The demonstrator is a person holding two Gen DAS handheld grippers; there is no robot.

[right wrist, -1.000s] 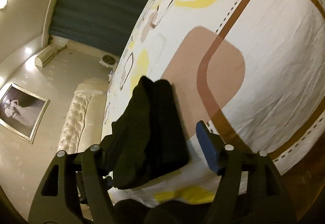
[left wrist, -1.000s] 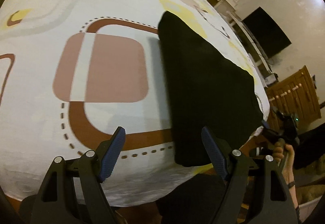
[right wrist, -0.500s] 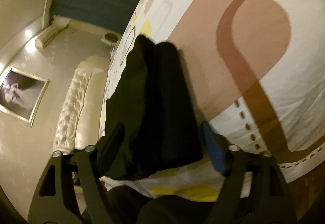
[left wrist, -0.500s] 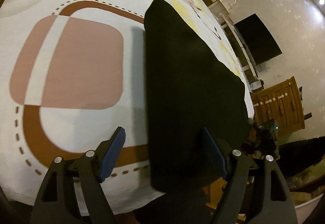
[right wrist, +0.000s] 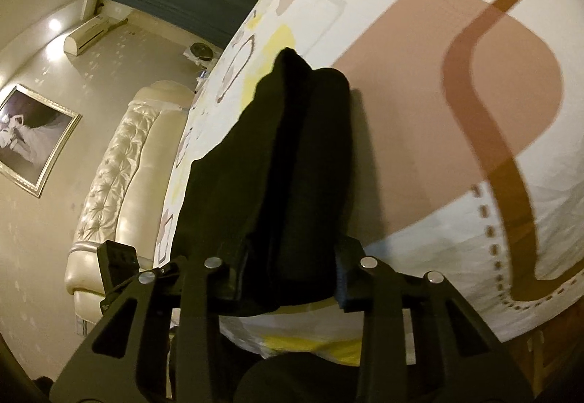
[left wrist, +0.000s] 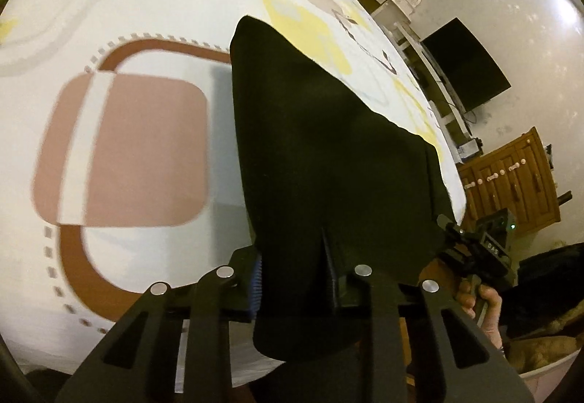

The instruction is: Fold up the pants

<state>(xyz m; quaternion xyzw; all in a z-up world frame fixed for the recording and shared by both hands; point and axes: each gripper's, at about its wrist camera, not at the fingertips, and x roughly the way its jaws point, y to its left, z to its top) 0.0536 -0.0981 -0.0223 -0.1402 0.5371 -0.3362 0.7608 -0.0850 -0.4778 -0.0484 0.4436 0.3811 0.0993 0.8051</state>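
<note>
Pants (left wrist: 328,154) sit at the near edge of the bed (left wrist: 146,19), a dark strip running from bottom centre of the left wrist frame up toward the upper middle. Long axis points straight away from both grippers, so I read the coming fold as end-over-end along that line.

Left gripper (left wrist: 292,279) is clamped on the near end of the pants: blue pad on the left of the fabric, the other finger pressed into it from the right, cloth bunched between. A flap hangs below the fingers, off the bed edge.

Right gripper (right wrist: 288,275) is also clenched on the near end. In its view the fabric fills the gap between the fingers at bottom centre and rises to the upper middle of the frame.

Both hold the same short edge, so neither is clearly nearer. The right gripper shows in the left view at lower right (left wrist: 474,249), at the pants' right corner, with the person's hand (left wrist: 478,304) below it.

Material: black, matte, soft, fairly thick, no sheen. Already layered. The right view shows two stacked ridges side by side with a groove between them. Far end tapers to a blunt point.

Bedsheet (right wrist: 456,19) is white, smooth, lightly creased, printed with brown and yellow rounded squares and dashed lines. Low friction, I'd guess, so the stack may slide when lifted.
</note>
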